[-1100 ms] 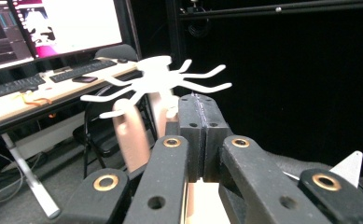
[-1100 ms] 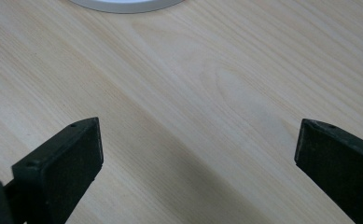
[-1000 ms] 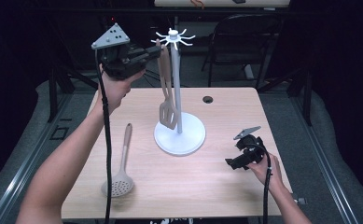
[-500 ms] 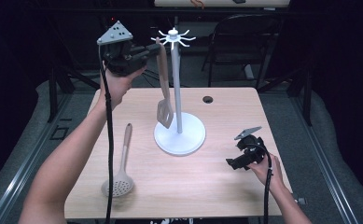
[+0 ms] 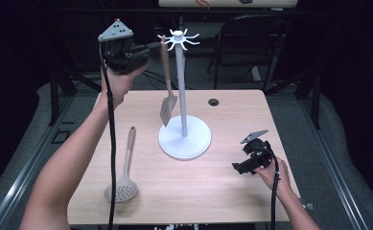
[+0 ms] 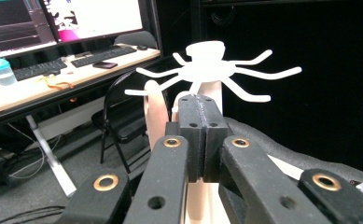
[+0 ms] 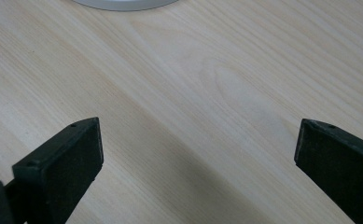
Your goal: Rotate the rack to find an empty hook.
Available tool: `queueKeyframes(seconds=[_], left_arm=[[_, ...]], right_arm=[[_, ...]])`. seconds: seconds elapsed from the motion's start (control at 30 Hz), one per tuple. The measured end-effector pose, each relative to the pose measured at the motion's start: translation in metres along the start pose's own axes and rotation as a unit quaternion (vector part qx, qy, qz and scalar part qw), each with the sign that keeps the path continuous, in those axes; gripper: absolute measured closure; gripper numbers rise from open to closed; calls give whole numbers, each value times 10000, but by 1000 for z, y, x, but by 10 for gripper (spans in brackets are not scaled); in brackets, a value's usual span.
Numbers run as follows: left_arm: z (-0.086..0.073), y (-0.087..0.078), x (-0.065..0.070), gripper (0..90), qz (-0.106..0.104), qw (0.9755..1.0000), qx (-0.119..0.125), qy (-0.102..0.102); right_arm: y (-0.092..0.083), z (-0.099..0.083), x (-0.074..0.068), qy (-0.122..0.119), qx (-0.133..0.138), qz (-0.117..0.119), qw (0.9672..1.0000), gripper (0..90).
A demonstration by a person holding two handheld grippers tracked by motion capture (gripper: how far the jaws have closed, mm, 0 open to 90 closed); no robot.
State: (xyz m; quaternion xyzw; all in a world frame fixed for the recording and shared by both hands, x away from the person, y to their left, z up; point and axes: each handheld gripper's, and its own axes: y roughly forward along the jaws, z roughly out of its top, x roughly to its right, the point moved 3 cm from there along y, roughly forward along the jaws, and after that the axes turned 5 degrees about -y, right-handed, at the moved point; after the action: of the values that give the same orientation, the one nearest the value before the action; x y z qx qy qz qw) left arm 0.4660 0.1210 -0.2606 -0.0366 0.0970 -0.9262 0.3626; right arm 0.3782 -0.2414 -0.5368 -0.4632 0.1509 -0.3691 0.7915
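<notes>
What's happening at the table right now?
A person is hanging kitchen tools on the white rack. The left gripper is held up by the rack's top arms with its jaws closed, right next to the handle of the spatula, which hangs from an arm. I can't tell whether the jaws pinch the handle. A slotted spoon lies on the table. The right gripper rests low over the table with its jaws open and nothing in them.
</notes>
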Motion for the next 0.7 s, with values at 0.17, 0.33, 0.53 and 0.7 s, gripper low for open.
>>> queueKeyframes(seconds=[0.17,0.33,0.53,0.7], left_arm=[[2,1,1,900,3,10000,3,15],[2,2,0,900,16,10000,-1,12],[1,-2,-1,900,-10,10000,71,-53],[-6,-11,-1,773,3,9998,135,-175]], right_arm=[[1,0,0,3,13,64,10000,6],[0,0,0,-14,-11,9,10000,6],[0,0,0,-4,7,11,10000,6],[-1,-1,0,-4,-23,10,10000,6]])
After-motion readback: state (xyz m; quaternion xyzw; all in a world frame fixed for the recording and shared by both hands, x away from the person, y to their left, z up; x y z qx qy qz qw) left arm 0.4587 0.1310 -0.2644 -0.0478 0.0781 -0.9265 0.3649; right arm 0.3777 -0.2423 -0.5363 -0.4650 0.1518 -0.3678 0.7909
